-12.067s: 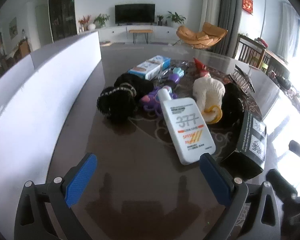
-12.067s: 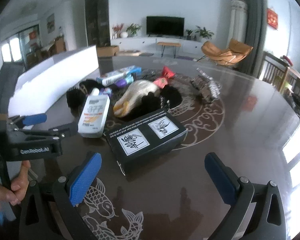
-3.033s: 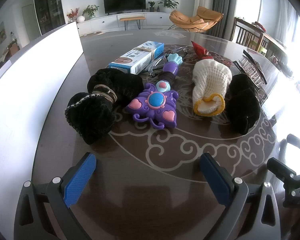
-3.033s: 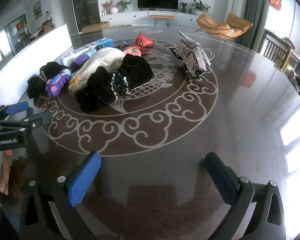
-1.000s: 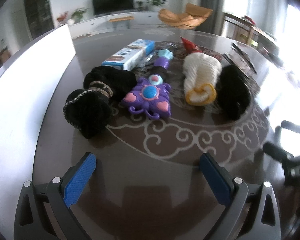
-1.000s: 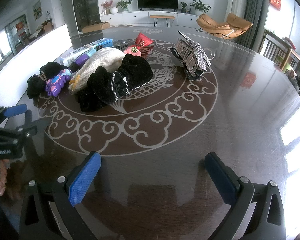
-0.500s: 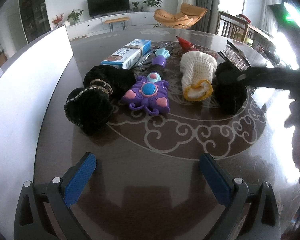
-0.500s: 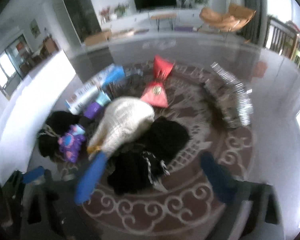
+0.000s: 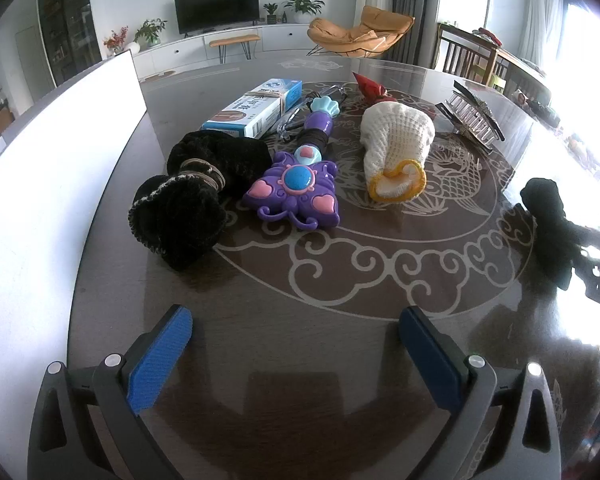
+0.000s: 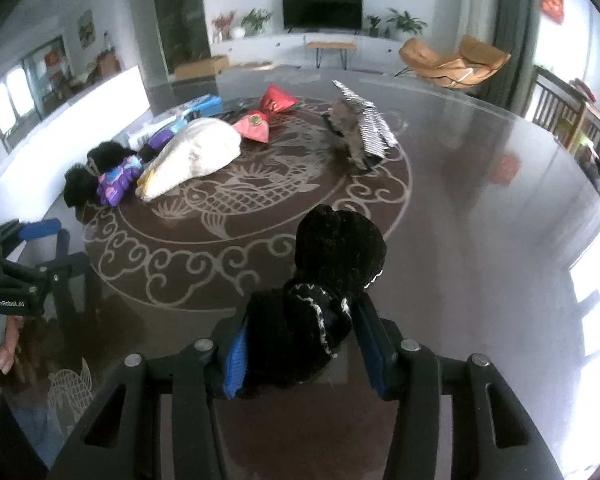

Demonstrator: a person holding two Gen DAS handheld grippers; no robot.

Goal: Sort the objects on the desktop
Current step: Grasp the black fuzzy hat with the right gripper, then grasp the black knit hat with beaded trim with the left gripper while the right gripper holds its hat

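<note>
The right gripper point(image 10: 300, 344) is pinching a black glove point(image 10: 324, 292) above the table point(image 10: 480, 216), while the left gripper point(image 9: 296, 348) is waiting, fingers spread, before another black glove point(image 9: 188, 200), a toy wand point(image 9: 296, 184) and a white sock point(image 9: 396, 148).

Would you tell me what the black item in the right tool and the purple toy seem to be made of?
Black item held by the right tool: soft, fuzzy knit or plush fabric, matte, with pale stitched trim. Purple toy: apparently molded plastic, glossy, with highlights on its blue dome.

bright window glare at right, glossy table point(image 9: 340, 360) reflections, fisheye-warped edges
</note>
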